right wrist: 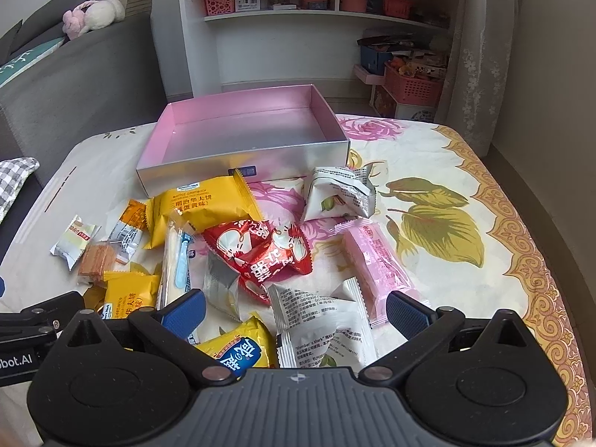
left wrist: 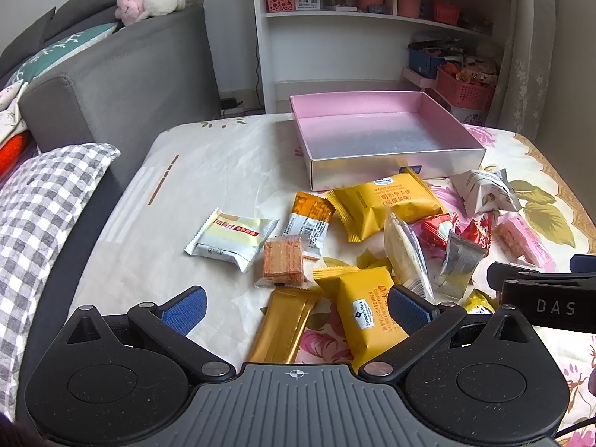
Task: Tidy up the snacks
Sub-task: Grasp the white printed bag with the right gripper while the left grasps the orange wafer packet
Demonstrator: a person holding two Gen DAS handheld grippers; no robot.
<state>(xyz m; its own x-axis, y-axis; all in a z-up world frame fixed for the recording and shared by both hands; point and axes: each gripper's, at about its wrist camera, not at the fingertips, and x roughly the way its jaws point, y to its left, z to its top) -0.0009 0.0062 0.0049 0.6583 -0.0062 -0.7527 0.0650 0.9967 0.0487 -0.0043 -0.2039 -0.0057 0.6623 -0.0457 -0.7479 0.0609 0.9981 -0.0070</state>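
An empty pink box (left wrist: 391,156) (right wrist: 242,171) stands at the back of the table. Several snack packets lie loose in front of it. My left gripper (left wrist: 296,311) is open and empty over a gold bar packet (left wrist: 285,327) and a yellow waffle packet (left wrist: 367,316). A second yellow waffle packet (left wrist: 387,201) (right wrist: 203,205) lies by the box. My right gripper (right wrist: 296,313) is open and empty over a white packet (right wrist: 320,331) and a yellow and blue packet (right wrist: 242,350). Red packets (right wrist: 260,253) and a pink packet (right wrist: 376,264) lie ahead of it.
The table has a floral cloth (right wrist: 465,223). A grey sofa (left wrist: 123,85) with a checked cushion (left wrist: 41,208) stands at the left. A white shelf unit (left wrist: 372,18) and pink baskets (right wrist: 413,82) are behind the table. The right gripper's body (left wrist: 544,298) shows in the left view.
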